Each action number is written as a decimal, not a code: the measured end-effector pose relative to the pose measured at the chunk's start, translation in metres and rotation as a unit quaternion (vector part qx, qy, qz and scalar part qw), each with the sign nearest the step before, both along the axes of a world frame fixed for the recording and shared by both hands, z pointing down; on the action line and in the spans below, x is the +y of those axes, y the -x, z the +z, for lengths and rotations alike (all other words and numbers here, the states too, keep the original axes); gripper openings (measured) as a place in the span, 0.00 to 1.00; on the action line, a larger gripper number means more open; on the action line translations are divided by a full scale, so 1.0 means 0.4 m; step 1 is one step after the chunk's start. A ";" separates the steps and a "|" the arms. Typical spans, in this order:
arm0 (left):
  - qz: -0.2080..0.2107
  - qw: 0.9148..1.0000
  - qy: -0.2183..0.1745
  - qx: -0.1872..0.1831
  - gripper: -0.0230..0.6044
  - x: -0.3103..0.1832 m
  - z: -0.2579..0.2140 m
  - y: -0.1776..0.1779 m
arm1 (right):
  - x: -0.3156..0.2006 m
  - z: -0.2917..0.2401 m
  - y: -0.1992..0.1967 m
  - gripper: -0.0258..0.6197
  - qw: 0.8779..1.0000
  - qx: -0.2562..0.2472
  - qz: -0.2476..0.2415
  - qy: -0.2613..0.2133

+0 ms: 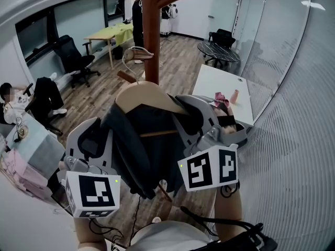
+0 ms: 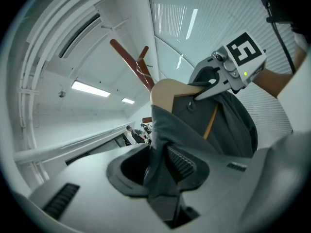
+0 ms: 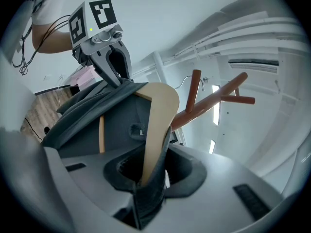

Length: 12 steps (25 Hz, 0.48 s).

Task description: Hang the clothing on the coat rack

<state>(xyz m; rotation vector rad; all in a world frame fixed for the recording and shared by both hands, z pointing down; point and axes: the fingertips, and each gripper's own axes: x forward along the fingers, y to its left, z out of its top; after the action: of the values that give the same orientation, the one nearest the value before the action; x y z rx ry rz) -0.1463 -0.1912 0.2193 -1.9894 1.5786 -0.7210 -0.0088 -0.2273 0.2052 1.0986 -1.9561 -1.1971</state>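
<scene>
A wooden hanger [image 1: 146, 95] carries dark grey clothing [image 1: 141, 150] in front of the red-brown coat rack pole [image 1: 151, 30]. The hanger's wire hook [image 1: 128, 61] rises beside the pole, near a short peg [image 1: 125, 76]. My left gripper [image 1: 107, 127] is shut on the garment's left shoulder; its own view shows cloth [image 2: 160, 144] pinched between the jaws. My right gripper [image 1: 196, 122] is shut on the hanger's right arm [image 3: 158, 115] with cloth around it. Each gripper view shows the other gripper, the right [image 2: 214, 79] and the left [image 3: 114, 69], with the rack's pegs [image 2: 131, 57] [image 3: 214, 103] beyond the hanger.
A white table [image 1: 220, 85] with a pink item [image 1: 221, 98] stands to the right of the rack. A glass wall [image 1: 293, 88] runs along the right. Behind are a green table [image 1: 110, 33], a black office chair [image 1: 73, 56], a standing person [image 1: 137, 14] and a seated person [image 1: 15, 103].
</scene>
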 end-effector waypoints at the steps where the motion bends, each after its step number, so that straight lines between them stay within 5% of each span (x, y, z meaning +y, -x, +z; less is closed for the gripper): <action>1: -0.001 1.000 0.000 -0.001 0.22 0.000 0.003 0.000 | 0.000 0.003 0.000 0.21 1.000 0.000 0.000 0.001; 12: -0.016 1.000 -0.014 -0.015 0.22 -0.002 0.018 -0.008 | -0.004 0.017 -0.012 0.21 1.000 -0.002 0.007 0.003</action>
<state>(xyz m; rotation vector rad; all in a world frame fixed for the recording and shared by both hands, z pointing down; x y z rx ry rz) -0.1433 -0.1920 0.2264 -1.9292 1.5966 -0.7339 -0.0042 -0.2287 0.2118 1.1112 -1.9509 -1.1806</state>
